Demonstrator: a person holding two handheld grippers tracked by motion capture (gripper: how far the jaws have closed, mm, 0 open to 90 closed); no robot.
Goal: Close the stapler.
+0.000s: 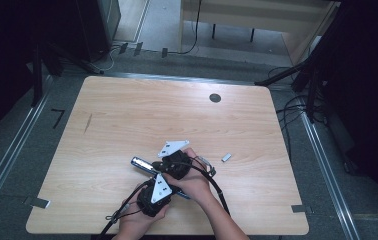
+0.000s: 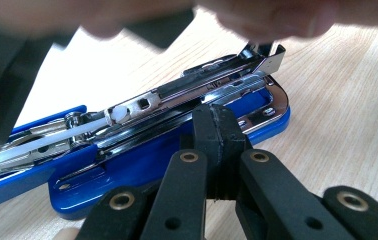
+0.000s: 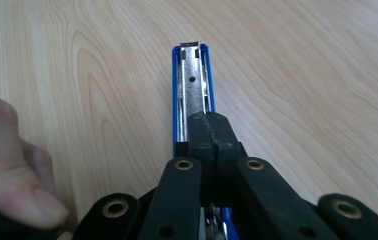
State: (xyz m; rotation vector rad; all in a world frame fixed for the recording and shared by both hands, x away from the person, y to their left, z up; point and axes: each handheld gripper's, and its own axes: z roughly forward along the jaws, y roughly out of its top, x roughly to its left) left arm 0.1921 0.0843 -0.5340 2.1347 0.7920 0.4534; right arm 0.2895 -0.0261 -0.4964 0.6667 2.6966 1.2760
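A blue stapler (image 1: 142, 164) lies on the wooden table (image 1: 127, 115) near the front edge, swung open so its metal magazine (image 2: 202, 87) and white pusher rod show. My left gripper (image 1: 171, 191) comes at its side, jaws shut, tips (image 2: 217, 125) against the blue base and the rail. My right gripper (image 1: 158, 167) points along the stapler (image 3: 192, 65), jaws shut, tips (image 3: 212, 130) resting over the magazine. Whether either pair pinches any metal I cannot tell. Both of the person's hands crowd around the stapler.
A small silvery strip of staples (image 1: 226, 157) lies on the table right of the hands. A round dark cable hole (image 1: 215, 98) sits near the back edge. Cables trail from both grippers toward the front edge. Fingers (image 3: 12, 170) show at the left of the right gripper view.
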